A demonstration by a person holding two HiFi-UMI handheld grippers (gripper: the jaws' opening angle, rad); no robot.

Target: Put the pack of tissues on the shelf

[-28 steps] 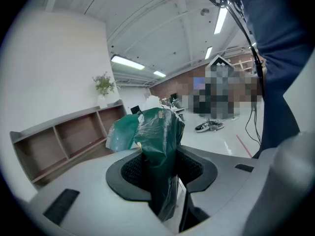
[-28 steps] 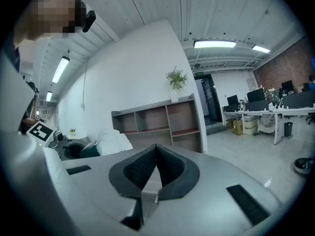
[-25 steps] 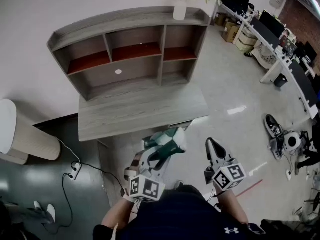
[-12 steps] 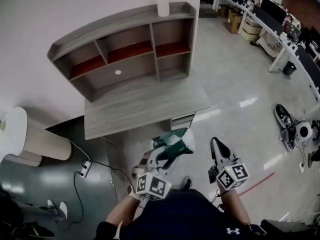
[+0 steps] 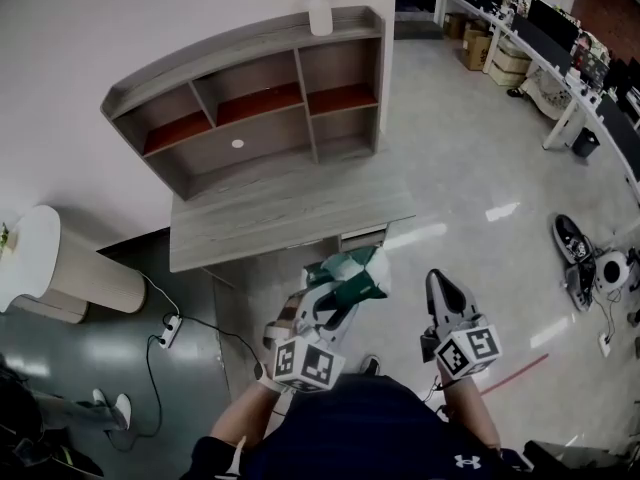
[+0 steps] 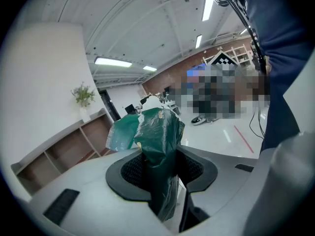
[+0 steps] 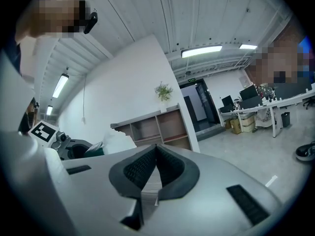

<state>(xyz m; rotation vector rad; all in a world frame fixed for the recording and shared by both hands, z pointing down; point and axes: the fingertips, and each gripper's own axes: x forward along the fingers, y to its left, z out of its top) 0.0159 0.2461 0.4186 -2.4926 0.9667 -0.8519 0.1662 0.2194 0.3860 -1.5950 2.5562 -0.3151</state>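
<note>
My left gripper [image 5: 338, 293] is shut on the green and white pack of tissues [image 5: 350, 273], carried above the floor just short of the desk's front edge. In the left gripper view the pack [image 6: 156, 136] stands pinched between the dark pads [image 6: 133, 170]. My right gripper [image 5: 440, 290] hangs beside it to the right, shut and empty; its pads [image 7: 170, 167] meet at the tips. Ahead stands the wooden shelf unit [image 5: 250, 98], with open compartments, on the desk [image 5: 290, 213]. The shelf unit [image 7: 157, 127] also shows in the right gripper view.
A white vase with a plant [image 5: 321, 13] tops the shelf unit. A round white stool [image 5: 40, 268] and a power strip with cable [image 5: 168, 328] lie left. Office desks with monitors [image 5: 545, 48] line the right; shoes [image 5: 575, 248] sit on the glossy floor.
Both grippers and the pack have moved forward toward the desk, side by side. The grip on the pack is unchanged and the right gripper stays shut.
</note>
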